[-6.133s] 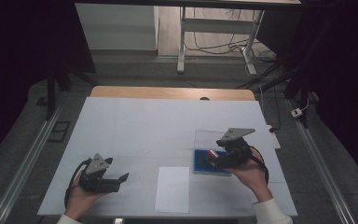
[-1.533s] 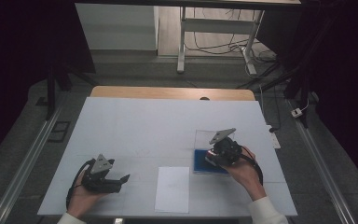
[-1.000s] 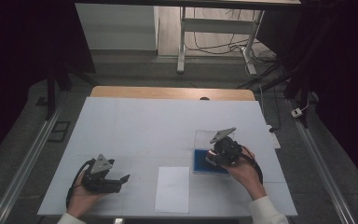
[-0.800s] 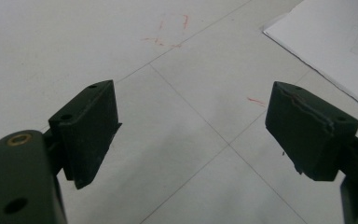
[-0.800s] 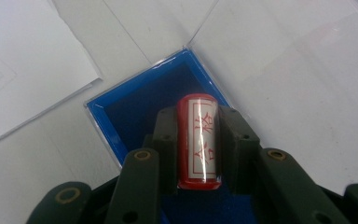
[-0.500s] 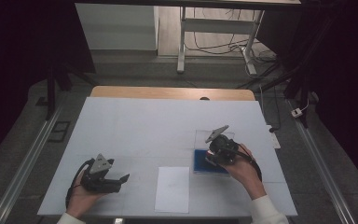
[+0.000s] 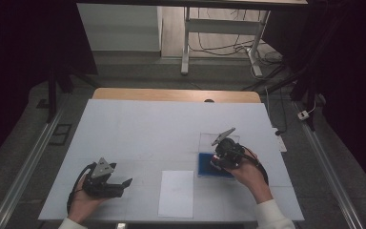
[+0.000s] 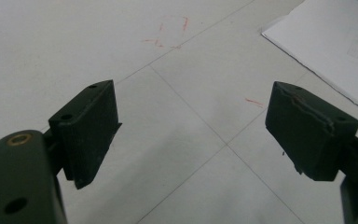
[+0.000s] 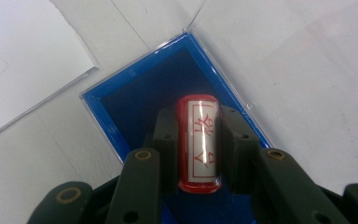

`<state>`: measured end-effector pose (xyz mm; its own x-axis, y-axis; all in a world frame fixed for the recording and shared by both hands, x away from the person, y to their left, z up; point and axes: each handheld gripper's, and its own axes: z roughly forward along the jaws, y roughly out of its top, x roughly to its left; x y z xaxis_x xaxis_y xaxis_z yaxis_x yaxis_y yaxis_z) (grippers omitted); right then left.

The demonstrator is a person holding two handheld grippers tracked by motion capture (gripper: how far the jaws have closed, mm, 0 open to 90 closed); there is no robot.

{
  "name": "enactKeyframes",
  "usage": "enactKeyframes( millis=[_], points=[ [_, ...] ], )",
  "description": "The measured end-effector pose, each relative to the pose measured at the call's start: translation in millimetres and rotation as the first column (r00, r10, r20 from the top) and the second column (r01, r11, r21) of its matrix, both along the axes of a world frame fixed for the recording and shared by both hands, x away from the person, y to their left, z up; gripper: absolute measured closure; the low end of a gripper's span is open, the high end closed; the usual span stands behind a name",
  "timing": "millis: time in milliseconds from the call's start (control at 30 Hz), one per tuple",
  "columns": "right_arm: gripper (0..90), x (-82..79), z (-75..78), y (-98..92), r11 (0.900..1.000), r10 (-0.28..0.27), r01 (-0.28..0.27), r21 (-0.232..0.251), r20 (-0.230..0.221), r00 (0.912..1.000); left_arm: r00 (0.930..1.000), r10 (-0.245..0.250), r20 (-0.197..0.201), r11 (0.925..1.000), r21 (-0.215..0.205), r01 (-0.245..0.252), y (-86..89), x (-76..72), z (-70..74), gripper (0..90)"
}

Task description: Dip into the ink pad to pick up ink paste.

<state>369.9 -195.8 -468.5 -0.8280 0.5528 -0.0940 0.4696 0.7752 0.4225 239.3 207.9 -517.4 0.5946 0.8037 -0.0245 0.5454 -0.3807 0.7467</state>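
I've got the right claw [image 9: 198, 140] clamped on the red stamp [image 9: 199, 142] over the blue ink pad box [image 9: 121, 100], left claw [image 8: 191, 135] wide open and empty, so I'd press straight down, no tilt.

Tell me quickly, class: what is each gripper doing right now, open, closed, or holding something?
Left gripper: open, holding nothing, over the bare table.
Right gripper: closed on a red stamp, above the blue case.

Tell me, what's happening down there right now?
Left tool open, idle over table. Right tool shut on red stamp, above blue ink pad. Nothing in the way.
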Motion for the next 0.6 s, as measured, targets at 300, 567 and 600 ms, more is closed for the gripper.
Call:
enactKeyframes(
  millis=[300,567,600],
  points=[
    [70.0,-0.2,-1.1,-0.8,1.000,0.002,-0.002,0.013,-0.001,1.0000,1.0000,0.002,-0.001,1.0000,0.000,-0.002,-0.5,0.0,-0.2,17.4],
    [69.9,-1.7,-1.4,0.9,1.000,0.003,-0.003,0.000,0.012,0.9999,1.0000,0.001,-0.004,1.0000,0.000,-0.001,-1.0,0.3,0.0,17.3],
    [70.0,-1.5,-1.4,0.6,1.000,0.005,-0.005,-0.001,0.012,0.9999,1.0000,0.001,-0.003,1.0000,0.000,-0.001,-1.1,0.2,0.0,17.3]
  ],
)
